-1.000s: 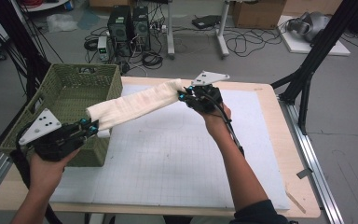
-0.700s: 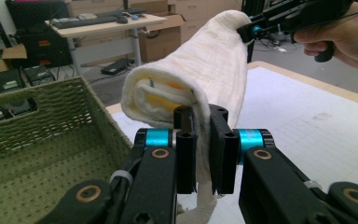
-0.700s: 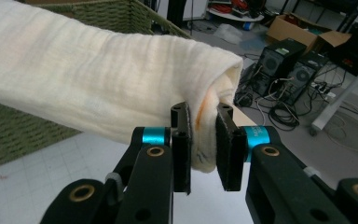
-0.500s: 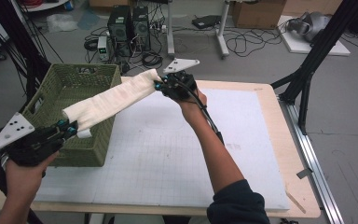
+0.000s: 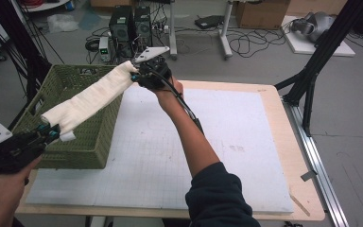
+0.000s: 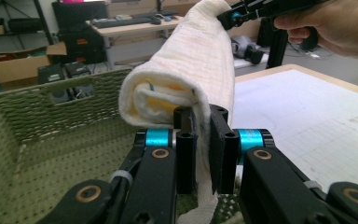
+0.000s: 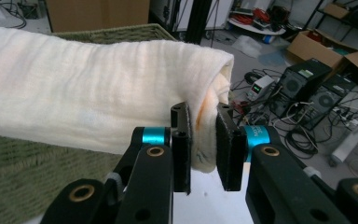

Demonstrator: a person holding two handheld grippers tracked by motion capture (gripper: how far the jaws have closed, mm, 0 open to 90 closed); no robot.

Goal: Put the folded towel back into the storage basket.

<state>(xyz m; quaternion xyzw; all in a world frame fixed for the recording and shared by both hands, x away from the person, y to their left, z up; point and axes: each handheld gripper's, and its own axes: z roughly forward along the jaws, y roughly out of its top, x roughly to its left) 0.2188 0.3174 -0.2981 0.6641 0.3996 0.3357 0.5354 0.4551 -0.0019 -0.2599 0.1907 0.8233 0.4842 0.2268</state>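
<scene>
This is a lab or workshop: computer towers (image 5: pixel 130 23) and tangled cables (image 5: pixel 246 45) sit on the bare grey floor, cardboard boxes (image 7: pixel 326 46) lie about, black metal framing (image 5: pixel 321 56) stands beside the gridded work table (image 5: pixel 246 142)

White gridded mat (image 5: pixel 217 142) lies flat across the wooden table (image 5: pixel 283 118), with a faint smudge near its right side. Beyond the far edge, on the grey floor, two black computer towers (image 5: pixel 130 23) stand side by side, a tangle of black cables (image 5: pixel 250 45) spreading to their right. A cardboard box (image 5: pixel 260 12) sits at the top, near a white board (image 5: pixel 319 42) carrying a grey bundle. A black metal frame leg (image 5: pixel 312 80) slants down at the right, just off the table. From the right gripper view, more cardboard boxes (image 7: pixel 326 49) and a desktop tower (image 7: pixel 307 84) sit on the floor.
</scene>
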